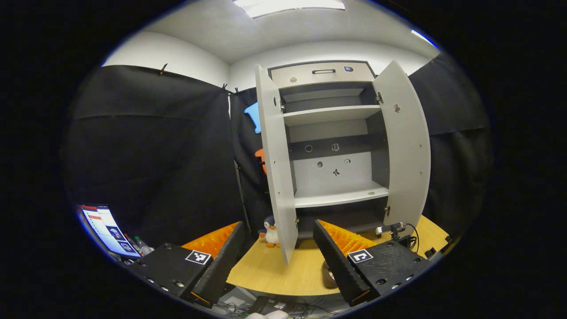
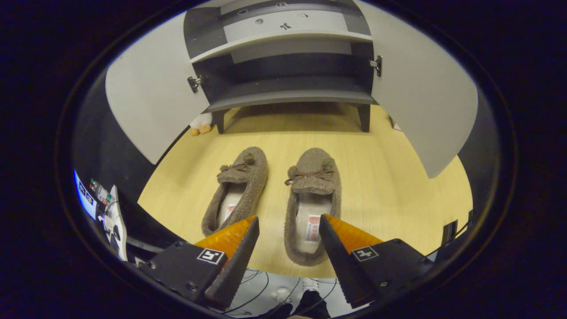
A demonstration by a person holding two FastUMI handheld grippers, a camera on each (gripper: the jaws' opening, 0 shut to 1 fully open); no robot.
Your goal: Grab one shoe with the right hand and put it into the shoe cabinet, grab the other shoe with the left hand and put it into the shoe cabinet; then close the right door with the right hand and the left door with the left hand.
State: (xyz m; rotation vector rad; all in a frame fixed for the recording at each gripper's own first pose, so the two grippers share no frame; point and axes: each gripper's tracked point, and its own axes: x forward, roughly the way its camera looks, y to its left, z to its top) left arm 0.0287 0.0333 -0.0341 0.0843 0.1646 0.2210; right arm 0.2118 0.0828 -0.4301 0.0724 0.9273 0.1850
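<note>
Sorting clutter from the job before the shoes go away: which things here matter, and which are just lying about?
Job: two shoes, shoe cabinet, left door, right door, right tool.
Lying about: penguin toy, screen, cables.

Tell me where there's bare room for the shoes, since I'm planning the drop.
Free: the cabinet's bottom shelf between the open left door and right door, and the light shelf above it, bare except for something small near its right front edge. Bare tabletop lies before the cabinet. Crowded: the table's near edge, where both slippers sit under the right tongs.
</note>
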